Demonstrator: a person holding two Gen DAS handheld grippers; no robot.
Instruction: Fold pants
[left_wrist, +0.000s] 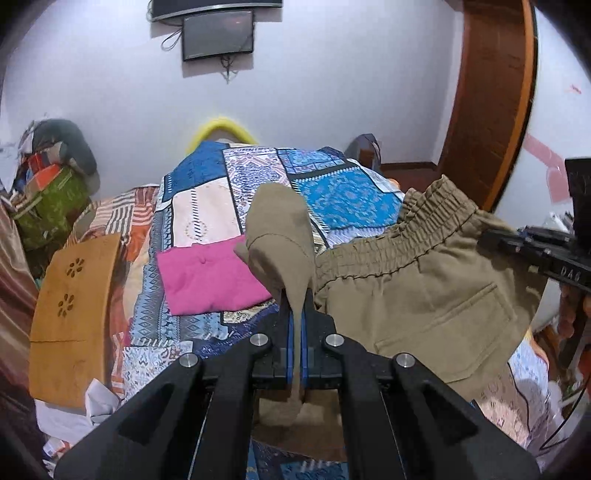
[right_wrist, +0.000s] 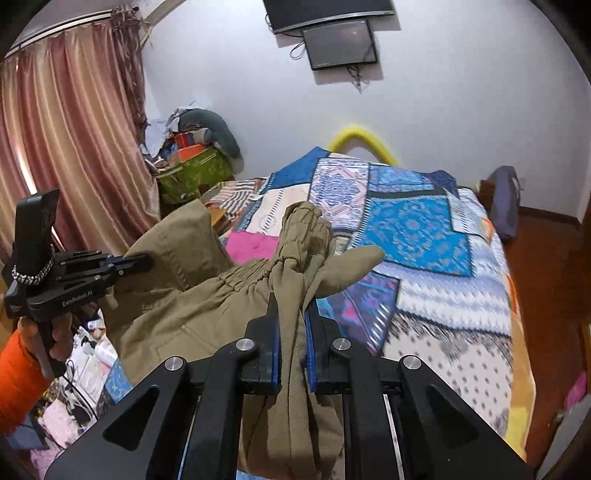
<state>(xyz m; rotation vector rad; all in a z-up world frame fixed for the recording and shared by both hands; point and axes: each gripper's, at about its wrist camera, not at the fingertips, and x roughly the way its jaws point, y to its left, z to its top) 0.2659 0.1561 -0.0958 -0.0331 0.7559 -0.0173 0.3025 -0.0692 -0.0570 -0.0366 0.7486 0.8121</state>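
Left wrist view: left gripper (left_wrist: 295, 325), jaws nearly together, pinching a thin fold of the khaki cotton pants with a gathered elastic waistband (left_wrist: 424, 280). A cloth corner stands up past the fingertips; a tail hangs below the jaws. The pants are held up over the bed, stretched rightward, back patch pocket facing the camera, waistband along the upper edge. The right gripper (left_wrist: 513, 245) enters from the right edge and meets the far end of the waistband.

Right wrist view: right gripper (right_wrist: 293, 314), jaws narrow and clamped on a thick bunch of waistband fabric, which spills out above and below the fingers. The left gripper (right_wrist: 136, 263) shows at left, held by a hand (right_wrist: 59, 332) in an orange sleeve (right_wrist: 16, 373), gripping the other end of the garment.

Beyond the pants: a folded magenta cloth (left_wrist: 212, 278) lies flat on the blue patchwork bedspread (left_wrist: 332, 199). Left of the bed, a tan wooden board with flower cut-outs (left_wrist: 70, 314). Farther back, a cluttered pile topped by a green bag (left_wrist: 51, 210), a pink curtain (right_wrist: 74, 140), and a dark wall-mounted screen (left_wrist: 218, 35).
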